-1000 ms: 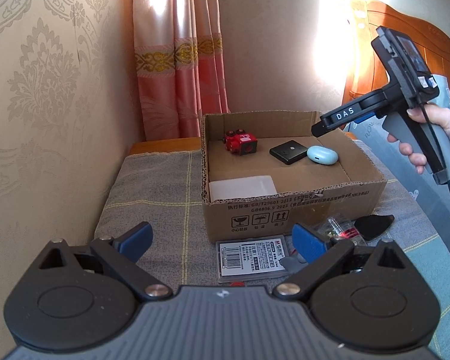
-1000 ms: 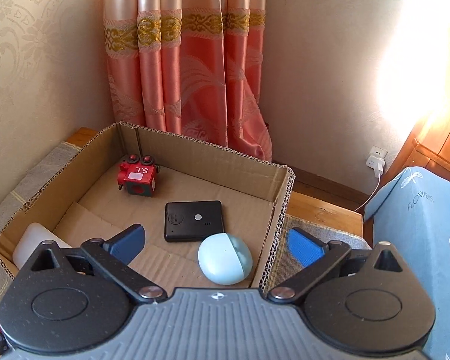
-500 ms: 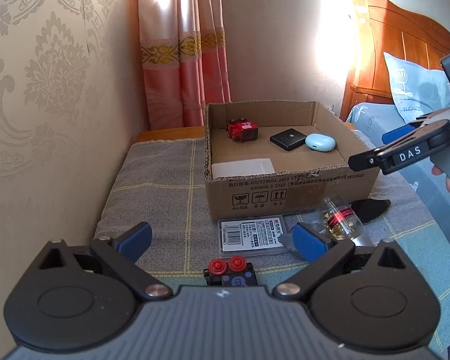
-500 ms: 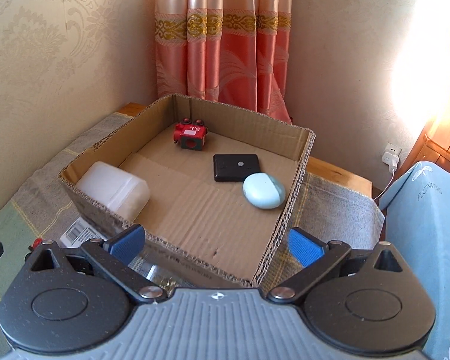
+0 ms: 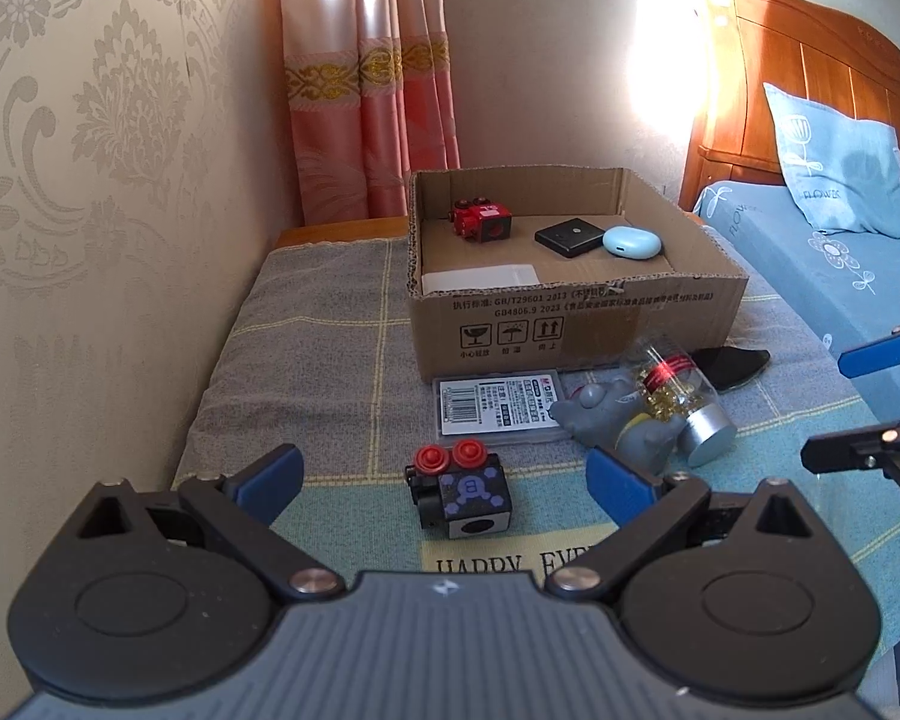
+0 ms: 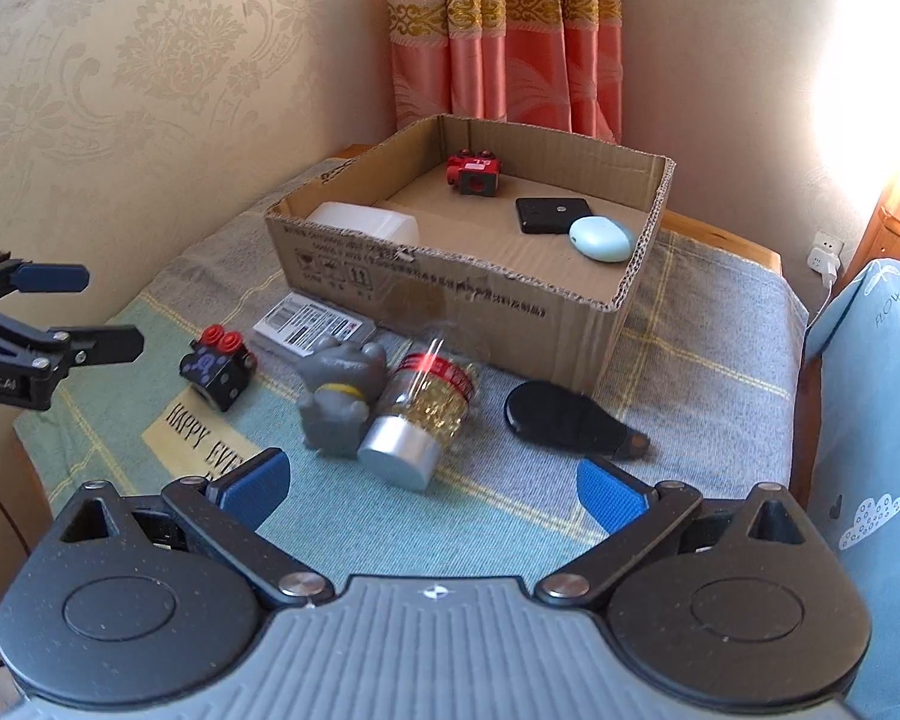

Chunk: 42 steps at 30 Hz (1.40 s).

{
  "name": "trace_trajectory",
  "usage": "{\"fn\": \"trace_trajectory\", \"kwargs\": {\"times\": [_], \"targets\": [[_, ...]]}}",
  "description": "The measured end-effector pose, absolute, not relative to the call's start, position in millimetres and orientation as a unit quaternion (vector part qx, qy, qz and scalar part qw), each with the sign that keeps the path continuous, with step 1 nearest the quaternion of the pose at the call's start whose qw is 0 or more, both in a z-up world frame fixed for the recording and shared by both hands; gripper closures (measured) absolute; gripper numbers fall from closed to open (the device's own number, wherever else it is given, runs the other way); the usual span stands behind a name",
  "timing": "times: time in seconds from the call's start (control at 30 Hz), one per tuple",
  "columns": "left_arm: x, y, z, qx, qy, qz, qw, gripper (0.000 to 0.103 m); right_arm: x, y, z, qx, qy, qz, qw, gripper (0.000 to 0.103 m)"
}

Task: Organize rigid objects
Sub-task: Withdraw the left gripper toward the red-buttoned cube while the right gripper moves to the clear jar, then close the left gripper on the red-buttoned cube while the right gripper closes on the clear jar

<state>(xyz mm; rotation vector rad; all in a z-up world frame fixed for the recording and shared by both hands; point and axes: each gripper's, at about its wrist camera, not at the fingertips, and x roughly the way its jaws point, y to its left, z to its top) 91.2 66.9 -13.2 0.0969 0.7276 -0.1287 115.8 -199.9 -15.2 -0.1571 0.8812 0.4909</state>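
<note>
Left wrist view: black cube toy (image 5: 459, 495) lies directly ahead between the spread left tongs (image 5: 444, 477); right tongs (image 6: 432, 489), also spread, stand farther off.

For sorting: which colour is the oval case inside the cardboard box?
Pale blue; the oval case shows best in the right wrist view.
</note>
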Motion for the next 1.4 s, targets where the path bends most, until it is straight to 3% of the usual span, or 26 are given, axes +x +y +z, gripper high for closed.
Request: {"fn": "trace_trajectory", "kwargs": {"times": [0.4,0.87,1.4], "targets": [[84.1,64.9,-22.1,0.034,0.366,-0.075,0.927,0.003,58.9,-186.0,-60.0,-0.160,0.469,0.255,0.830,0.000],[96.2,61.4,-39.0,0.029,0.391,-0.086,0.916,0.003,103.4,-185.5,-84.0,-0.127,0.481,0.214,0.841,0.000],[144.2,64.1,-83.9,-0.001,0.432,-0.053,0.900,0.003,98.4,-187.0,-83.8,-0.121,0.460,0.210,0.854,0.000]]}}
